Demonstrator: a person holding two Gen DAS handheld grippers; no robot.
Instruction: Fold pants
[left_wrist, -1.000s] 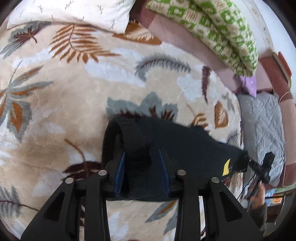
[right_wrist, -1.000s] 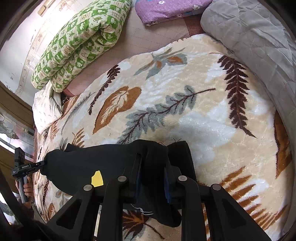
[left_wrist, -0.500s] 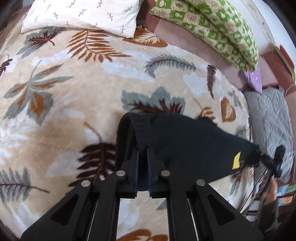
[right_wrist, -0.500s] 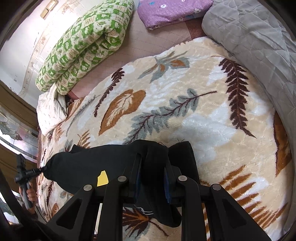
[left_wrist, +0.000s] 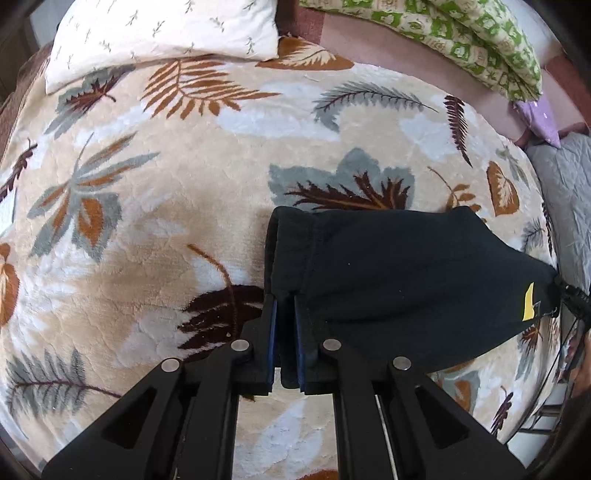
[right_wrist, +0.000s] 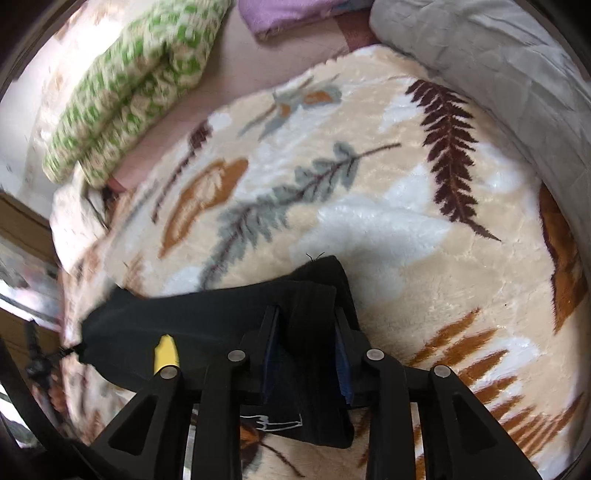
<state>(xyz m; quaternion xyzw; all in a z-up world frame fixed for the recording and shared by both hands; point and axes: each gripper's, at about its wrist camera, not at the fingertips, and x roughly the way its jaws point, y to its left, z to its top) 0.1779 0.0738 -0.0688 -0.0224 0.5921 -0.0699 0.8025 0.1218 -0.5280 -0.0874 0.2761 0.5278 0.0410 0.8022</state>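
— Where do the grips stand?
— My left hand-held gripper (left_wrist: 284, 314) is clamped on the hemmed edge of the black pants (left_wrist: 399, 280); my right hand-held gripper (right_wrist: 306, 328) pinches a thick bunch of the same cloth.
— And the pants?
— Stretched between the two, just above the leaf-patterned blanket (left_wrist: 177, 177) on the bed. A yellow tag (right_wrist: 166, 352) shows near my right side. Beyond lie a white pillow (left_wrist: 166, 33) and a green quilt (right_wrist: 133, 85).
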